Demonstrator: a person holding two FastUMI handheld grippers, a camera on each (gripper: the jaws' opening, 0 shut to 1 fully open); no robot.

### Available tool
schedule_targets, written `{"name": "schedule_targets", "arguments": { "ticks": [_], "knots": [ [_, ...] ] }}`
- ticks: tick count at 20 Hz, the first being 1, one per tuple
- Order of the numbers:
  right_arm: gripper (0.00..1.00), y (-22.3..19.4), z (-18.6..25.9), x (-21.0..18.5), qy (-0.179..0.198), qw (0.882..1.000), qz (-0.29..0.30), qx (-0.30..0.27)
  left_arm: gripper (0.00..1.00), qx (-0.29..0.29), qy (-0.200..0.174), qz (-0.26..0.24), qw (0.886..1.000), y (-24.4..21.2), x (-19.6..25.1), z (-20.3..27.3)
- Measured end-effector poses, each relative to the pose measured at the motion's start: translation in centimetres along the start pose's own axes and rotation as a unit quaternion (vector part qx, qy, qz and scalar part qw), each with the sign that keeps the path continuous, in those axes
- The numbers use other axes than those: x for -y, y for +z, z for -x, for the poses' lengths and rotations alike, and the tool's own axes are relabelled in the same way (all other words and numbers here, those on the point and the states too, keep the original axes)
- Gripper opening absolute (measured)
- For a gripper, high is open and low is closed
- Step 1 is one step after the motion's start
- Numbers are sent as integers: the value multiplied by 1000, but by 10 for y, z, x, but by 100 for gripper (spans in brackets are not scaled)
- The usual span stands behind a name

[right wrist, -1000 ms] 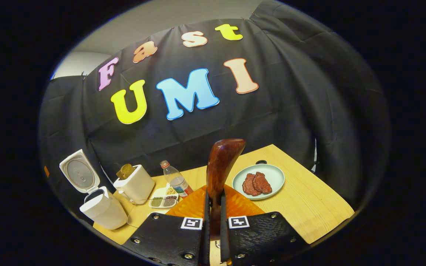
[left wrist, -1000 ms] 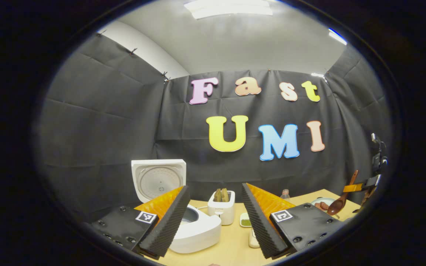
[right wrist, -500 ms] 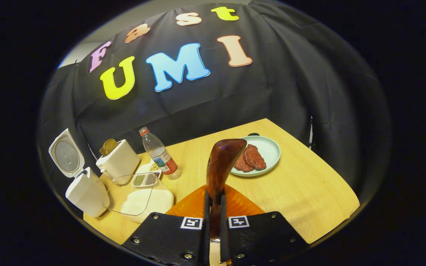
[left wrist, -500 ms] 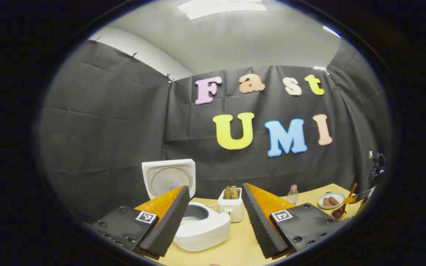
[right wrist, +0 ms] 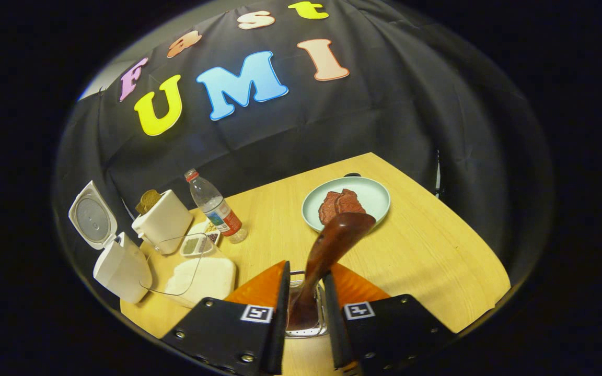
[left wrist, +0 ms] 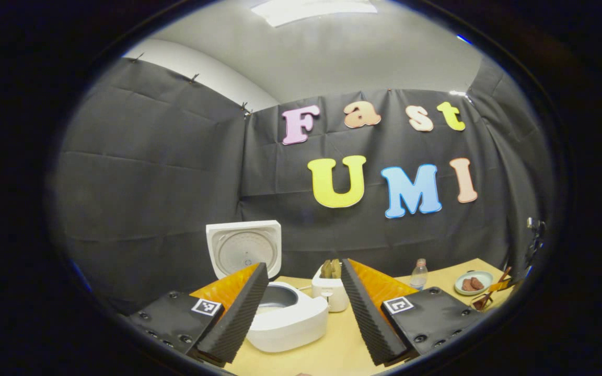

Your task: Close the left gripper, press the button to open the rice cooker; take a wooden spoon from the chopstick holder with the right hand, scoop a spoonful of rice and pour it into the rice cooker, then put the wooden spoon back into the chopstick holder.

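In the right gripper view the right gripper (right wrist: 303,308) sits at bottom centre, its jaws parted a little; the wooden spoon (right wrist: 330,250) stands between them, leaning toward the right finger, its lower end in the wire chopstick holder (right wrist: 320,305); whether either finger touches it I cannot tell. The rice cooker (right wrist: 118,263), lid up, is at the left edge of the bench (right wrist: 437,261); in the left gripper view the left gripper (left wrist: 303,308) shows released jaws, the cooker between them at lower centre.
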State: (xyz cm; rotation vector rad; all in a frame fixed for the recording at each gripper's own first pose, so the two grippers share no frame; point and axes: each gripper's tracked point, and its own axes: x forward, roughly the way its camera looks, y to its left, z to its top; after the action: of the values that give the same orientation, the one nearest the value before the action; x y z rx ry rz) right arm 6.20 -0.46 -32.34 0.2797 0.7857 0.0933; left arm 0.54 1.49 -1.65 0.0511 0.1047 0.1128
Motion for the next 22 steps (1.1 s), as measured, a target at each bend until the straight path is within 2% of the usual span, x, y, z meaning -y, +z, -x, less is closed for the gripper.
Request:
{"name": "schedule_targets", "arguments": {
  "ticks": [1,2,3,4,5,8,11,14,15,18,19,22],
  "knots": [
    [44,4,4,6,-8,1000,13,6,97,0,0,2,1000,-1,2,-2],
    [59,8,10,13,-17,999,27,14,97,1,0,4,1000,0,3,-3],
    [69,13,16,19,-28,999,41,23,97,3,0,5,1000,1,4,-5],
    [88,20,22,24,-42,997,54,34,96,3,0,6,1000,-1,5,-8],
    [100,28,28,30,-55,995,68,48,96,2,0,6,1000,0,4,-11],
    [100,55,54,27,-72,988,103,91,97,3,2,2,1000,2,-2,-24],
    [100,81,81,6,-62,985,104,125,95,4,8,-1,1000,3,-15,-39],
    [100,103,107,-19,-48,982,105,151,98,-6,15,4,1000,-3,-32,-58],
    [100,109,117,-29,-42,981,106,157,95,-8,18,5,1000,-4,-39,-65],
    [100,130,141,-51,-33,975,113,189,98,-9,25,6,1000,-4,-62,-90],
    [100,137,149,-56,-33,972,116,201,95,-7,30,5,1000,-1,-70,-100],
    [100,146,166,-64,-48,965,123,228,98,5,46,10,999,9,-97,-131]
  ]
}}
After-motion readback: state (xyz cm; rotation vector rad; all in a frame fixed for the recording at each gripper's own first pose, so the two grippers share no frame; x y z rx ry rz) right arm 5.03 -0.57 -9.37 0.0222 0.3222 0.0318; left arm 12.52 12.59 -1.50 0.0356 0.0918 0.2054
